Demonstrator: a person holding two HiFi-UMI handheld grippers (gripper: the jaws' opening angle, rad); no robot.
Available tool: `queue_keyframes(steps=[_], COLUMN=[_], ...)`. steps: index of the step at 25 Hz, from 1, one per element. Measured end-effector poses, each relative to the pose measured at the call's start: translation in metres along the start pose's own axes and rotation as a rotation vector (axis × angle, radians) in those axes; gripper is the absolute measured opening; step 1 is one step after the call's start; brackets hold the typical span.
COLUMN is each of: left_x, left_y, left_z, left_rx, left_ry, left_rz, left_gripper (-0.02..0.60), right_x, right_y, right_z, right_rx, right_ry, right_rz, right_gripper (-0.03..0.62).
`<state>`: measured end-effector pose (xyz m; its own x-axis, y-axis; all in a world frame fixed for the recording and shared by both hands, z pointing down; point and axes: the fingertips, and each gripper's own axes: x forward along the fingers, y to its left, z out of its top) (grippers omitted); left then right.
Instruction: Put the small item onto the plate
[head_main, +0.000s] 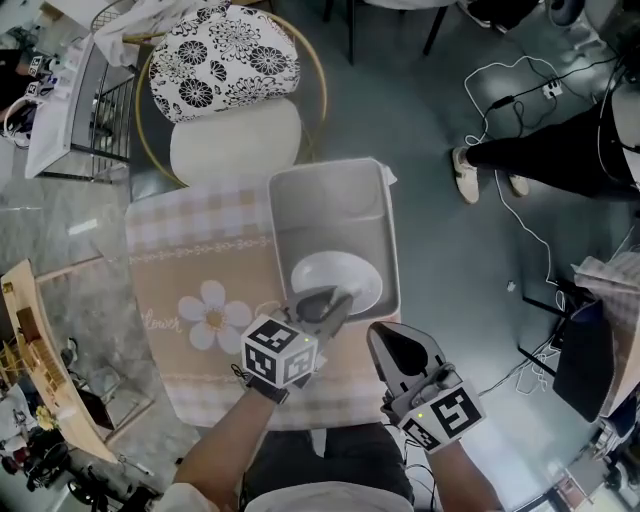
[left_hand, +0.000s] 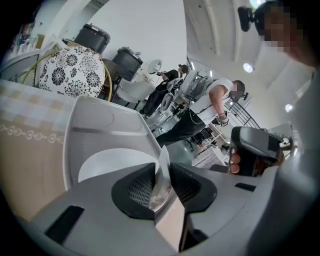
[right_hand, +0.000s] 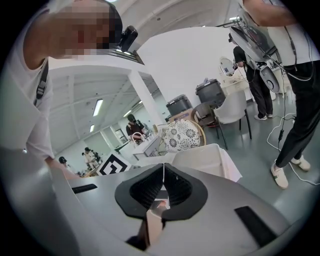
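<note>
A white plate (head_main: 335, 280) lies at the near end of a grey tray (head_main: 330, 195) on the table. My left gripper (head_main: 333, 302) hovers at the plate's near rim, shut on a thin white packet (left_hand: 161, 172) that stands upright between its pads. In the left gripper view the plate (left_hand: 110, 162) shows just beyond the jaws, inside the tray (left_hand: 95, 122). My right gripper (head_main: 382, 335) hangs to the right of the left one, off the tray's near right corner. Its jaws meet at the tips with nothing between them (right_hand: 163, 172).
A beige cloth with a flower print (head_main: 200, 300) covers the table. A chair with a black-and-white patterned cushion (head_main: 222, 60) stands behind it. A person's legs and shoes (head_main: 480, 170) and floor cables (head_main: 520, 100) are at the right, and shelving (head_main: 30, 340) at the left.
</note>
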<state>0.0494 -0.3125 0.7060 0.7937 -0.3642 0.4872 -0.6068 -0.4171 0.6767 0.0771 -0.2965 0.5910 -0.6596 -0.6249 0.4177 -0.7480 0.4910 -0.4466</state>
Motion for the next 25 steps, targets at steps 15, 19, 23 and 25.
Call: queue_keyframes(steps=[15, 19, 23, 25], left_x=[0.009, 0.005, 0.002, 0.007], left_y=[0.025, 0.035, 0.042, 0.042], left_z=[-0.004, -0.009, -0.011, -0.012], left_rx=[0.033, 0.077, 0.137, 0.164], left_ry=[0.047, 0.072, 0.108, 0.121], left_rz=[0.114, 0.171, 0.224, 0.247], left_gripper=[0.100, 0.132, 0.162, 0.174], right_x=[0.004, 0.007, 0.009, 0.006], right_y=[-0.006, 0.000, 0.006, 0.004], right_z=[-0.011, -0.012, -0.010, -0.010], right_rx=[0.030, 0.024, 0.020, 0.018], right_ry=[0.015, 0.017, 0.019, 0.017], right_rz=[0.034, 0.047, 0.060, 0.067], right_gripper=[0.015, 0.015, 0.015, 0.015])
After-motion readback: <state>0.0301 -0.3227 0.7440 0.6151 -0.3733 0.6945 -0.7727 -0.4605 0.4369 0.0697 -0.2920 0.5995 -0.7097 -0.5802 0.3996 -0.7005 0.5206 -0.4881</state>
